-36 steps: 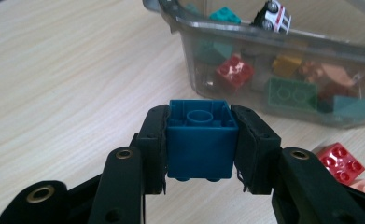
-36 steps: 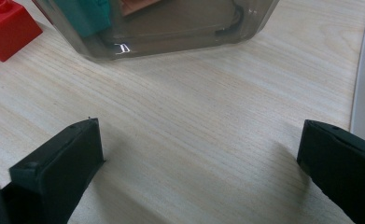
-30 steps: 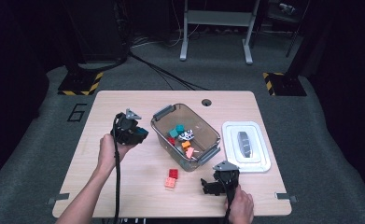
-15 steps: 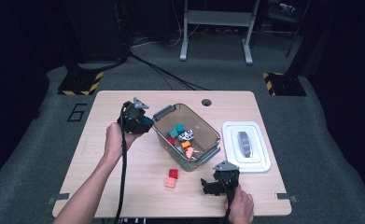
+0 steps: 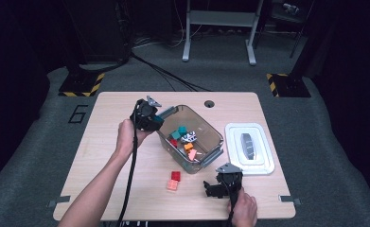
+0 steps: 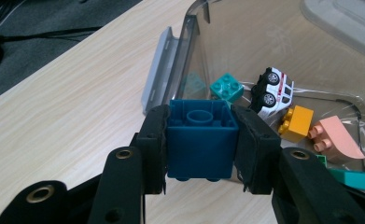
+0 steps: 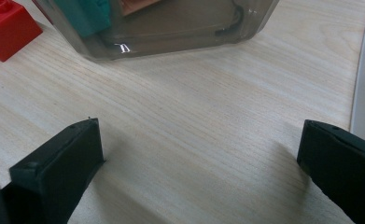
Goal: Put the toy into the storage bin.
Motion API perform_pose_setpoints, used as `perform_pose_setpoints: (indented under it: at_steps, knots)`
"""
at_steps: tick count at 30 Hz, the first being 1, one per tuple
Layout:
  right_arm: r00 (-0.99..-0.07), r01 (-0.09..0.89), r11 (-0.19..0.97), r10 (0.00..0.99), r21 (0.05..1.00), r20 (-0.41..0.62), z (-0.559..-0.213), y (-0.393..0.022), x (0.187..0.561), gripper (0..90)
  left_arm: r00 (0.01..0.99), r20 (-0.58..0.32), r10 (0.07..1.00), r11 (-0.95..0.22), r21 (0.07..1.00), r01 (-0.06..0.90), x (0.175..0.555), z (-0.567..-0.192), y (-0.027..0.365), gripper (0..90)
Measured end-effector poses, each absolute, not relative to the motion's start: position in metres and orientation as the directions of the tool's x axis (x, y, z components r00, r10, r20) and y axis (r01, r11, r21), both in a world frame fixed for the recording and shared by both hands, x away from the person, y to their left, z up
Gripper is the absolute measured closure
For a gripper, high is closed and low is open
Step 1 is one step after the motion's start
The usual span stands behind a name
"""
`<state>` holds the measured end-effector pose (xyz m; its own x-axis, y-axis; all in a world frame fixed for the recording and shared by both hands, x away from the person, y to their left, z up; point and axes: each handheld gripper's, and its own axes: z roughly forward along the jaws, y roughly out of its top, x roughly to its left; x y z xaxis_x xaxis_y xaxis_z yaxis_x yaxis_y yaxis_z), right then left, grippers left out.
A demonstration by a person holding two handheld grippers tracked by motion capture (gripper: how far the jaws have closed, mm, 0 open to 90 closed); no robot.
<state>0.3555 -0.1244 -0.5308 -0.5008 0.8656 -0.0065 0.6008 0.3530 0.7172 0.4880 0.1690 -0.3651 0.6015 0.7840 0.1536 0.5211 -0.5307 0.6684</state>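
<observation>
blue block (image 6: 200, 140) clamped between left gripper (image 6: 201, 142) jaws.

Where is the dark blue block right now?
The dark blue plastic block is clamped in the left gripper, beside the clear plastic bin's rim.

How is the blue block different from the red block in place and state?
The blue block is clamped in the left claw at the clear bin's rim; the red block lies free on the table outside the bin. Both are toy building blocks.
</observation>
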Motion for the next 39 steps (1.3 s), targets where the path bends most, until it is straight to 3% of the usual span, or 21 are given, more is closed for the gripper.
perform_pose_setpoints:
  at_steps: [24, 28, 33, 39]
  knots:
    - [-0.501, 0.601, 0.353, 0.866, 0.717, -0.006, -0.531, -0.124, 0.355, 0.0, 0.649, 0.153, 0.745, -0.608, 0.555, 0.568, 0.502, -0.384, 0.147, 58.1]
    - [-0.501, 0.600, 0.353, 0.865, 0.717, -0.007, -0.531, -0.124, 0.356, 0.0, 0.646, 0.129, 0.752, -0.593, 0.559, 0.579, 0.501, -0.385, 0.151, 51.4]
    - [-0.501, 0.601, 0.353, 0.866, 0.717, -0.007, -0.531, -0.124, 0.356, 0.0, 0.651, 0.135, 0.747, -0.590, 0.585, 0.556, 0.489, -0.378, 0.157, 35.3]
    - [-0.501, 0.601, 0.353, 0.866, 0.717, -0.007, -0.531, -0.124, 0.356, 0.0, 0.652, 0.137, 0.746, -0.575, 0.626, 0.527, 0.470, -0.367, 0.168, 26.9]
